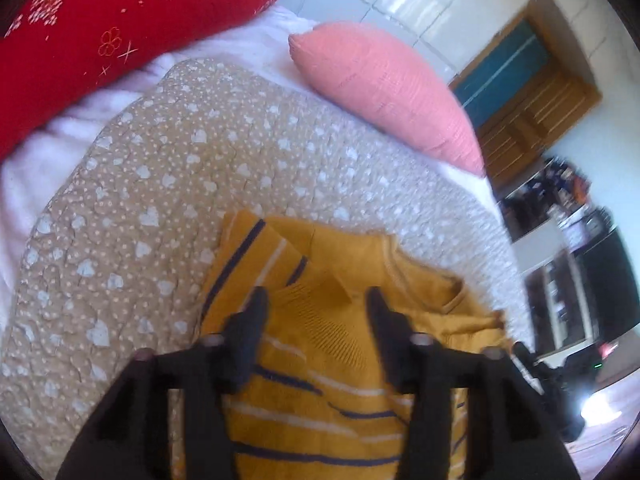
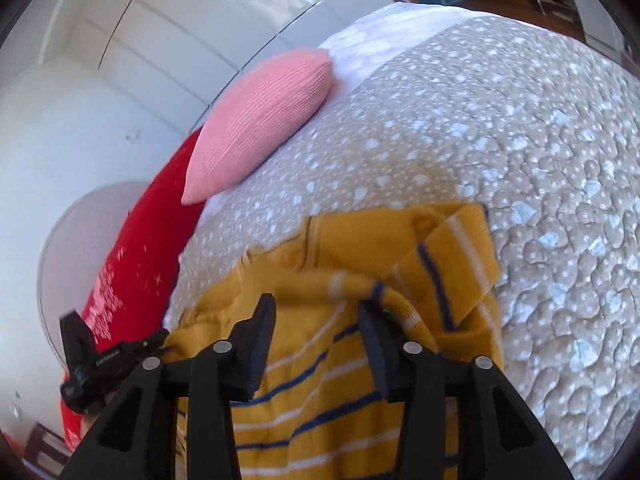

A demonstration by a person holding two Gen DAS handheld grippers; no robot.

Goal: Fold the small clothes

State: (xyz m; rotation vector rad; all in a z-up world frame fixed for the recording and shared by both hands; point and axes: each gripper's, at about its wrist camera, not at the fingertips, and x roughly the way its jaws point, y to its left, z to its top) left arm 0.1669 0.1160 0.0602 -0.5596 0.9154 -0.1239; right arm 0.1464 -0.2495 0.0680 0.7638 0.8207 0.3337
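Note:
A small mustard-yellow knit sweater [image 1: 320,340] with navy and white stripes lies partly folded on a beige quilt with white hearts [image 1: 152,184]. One striped sleeve is folded over its upper part. My left gripper [image 1: 316,300] is open just above the sweater's middle, holding nothing. In the right wrist view the same sweater [image 2: 320,380] lies under my right gripper [image 2: 316,308], which is open and empty, with the folded sleeve [image 2: 452,264] just beyond its right finger. The other gripper's body [image 2: 92,368] shows at the lower left.
A red embroidered pillow [image 1: 100,32] and a pink ribbed pillow [image 1: 384,88] lie at the head of the bed on a white sheet [image 1: 48,148]. A wooden door [image 1: 532,96] and dark furniture [image 1: 580,280] stand to the right beyond the bed edge.

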